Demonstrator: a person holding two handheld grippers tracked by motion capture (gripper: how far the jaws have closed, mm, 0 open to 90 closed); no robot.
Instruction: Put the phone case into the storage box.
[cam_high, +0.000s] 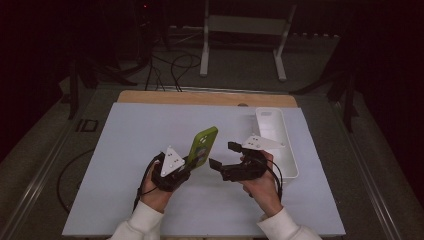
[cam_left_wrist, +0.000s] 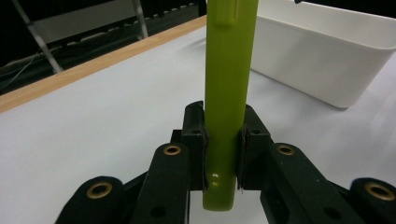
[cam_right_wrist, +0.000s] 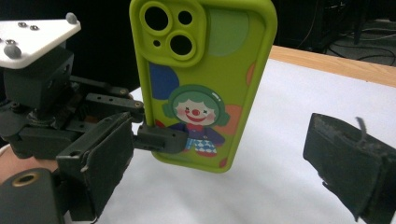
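A lime-green phone case (cam_high: 203, 145) with a clown picture on its back (cam_right_wrist: 205, 84) stands upright above the white mat. My left gripper (cam_high: 192, 161) is shut on its lower end, and the pads press both faces of the case (cam_left_wrist: 229, 93). My right gripper (cam_high: 223, 155) is open just to the right of the case, its jaws wide apart and touching nothing. In the right gripper view the case's back faces me, ahead of my two black fingers (cam_right_wrist: 100, 161), and one left gripper finger (cam_right_wrist: 161, 137) lies across it.
A long white bin (cam_high: 277, 142) lies at the right of the white mat (cam_high: 130, 150), close behind my right hand. A wooden table edge (cam_high: 200, 97) runs along the back. A white metal stand (cam_high: 242, 30) and cables are on the floor beyond.
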